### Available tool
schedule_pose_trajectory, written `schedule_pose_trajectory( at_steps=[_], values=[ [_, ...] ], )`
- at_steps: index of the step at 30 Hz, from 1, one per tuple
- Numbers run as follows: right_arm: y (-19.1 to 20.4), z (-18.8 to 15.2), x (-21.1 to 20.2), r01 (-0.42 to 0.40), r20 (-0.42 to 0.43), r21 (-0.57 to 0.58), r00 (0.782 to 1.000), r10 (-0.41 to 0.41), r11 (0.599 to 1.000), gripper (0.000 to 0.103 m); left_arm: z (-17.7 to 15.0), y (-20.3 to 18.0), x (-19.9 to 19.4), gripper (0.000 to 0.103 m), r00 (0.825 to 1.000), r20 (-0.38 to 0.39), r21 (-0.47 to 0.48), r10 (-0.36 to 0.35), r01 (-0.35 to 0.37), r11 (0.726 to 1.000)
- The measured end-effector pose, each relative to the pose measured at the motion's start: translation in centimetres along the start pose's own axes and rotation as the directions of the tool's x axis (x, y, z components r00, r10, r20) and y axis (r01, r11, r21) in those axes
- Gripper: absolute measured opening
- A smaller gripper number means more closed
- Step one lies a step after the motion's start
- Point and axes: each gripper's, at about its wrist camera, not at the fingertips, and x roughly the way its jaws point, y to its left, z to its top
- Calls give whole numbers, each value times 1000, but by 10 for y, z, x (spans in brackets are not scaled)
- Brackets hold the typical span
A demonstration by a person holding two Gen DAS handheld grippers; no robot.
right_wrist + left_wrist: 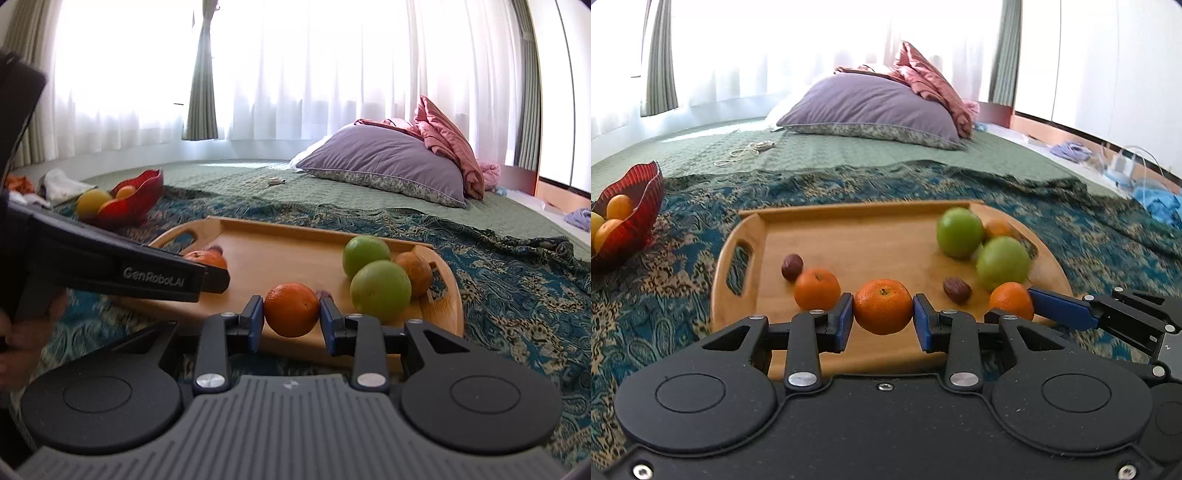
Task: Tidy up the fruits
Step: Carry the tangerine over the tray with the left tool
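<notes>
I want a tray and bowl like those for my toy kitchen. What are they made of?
The tray looks like wood, maybe bamboo: honey-brown, smooth, faint grain, with cut-out handles. The bowl looks like red glass, though it could be plastic: it is see-through, shiny and ribbed, with a wavy rim.

I see a smooth, satin-finished light wooden tray (849, 236) lying on a woven teal-and-tan patterned cloth (683, 295) over a quilted matt green bedspread (849, 151). Near the tray's front edge, my left tool (882, 317) presses matt blue pads (845, 317) against a dimpled, faintly glossy orange mandarin (882, 306). The tool's body is matt black plastic with bright metal screws. The two smooth green apples (960, 232) shine. The ribbed red glass bowl (635, 210) looks glossy.
</notes>
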Motion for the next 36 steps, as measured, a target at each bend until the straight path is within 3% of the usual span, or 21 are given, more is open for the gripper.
schedule_pose_trajectory(
  at_steps=[14,27,36],
  values=[
    [-16,42,50,16,-16,49,1000,-16,999,38,47,26,38,33,999,30,-36,44,-43,998],
    [-26,72,115,-12,-119,83,993,22,996,38,87,65,107,33,992,-83,-84,90,-97,992],
    [-29,86,156,-6,-202,88,979,23,996,38,93,76,136,33,982,-137,-79,127,-139,987]
  ],
)
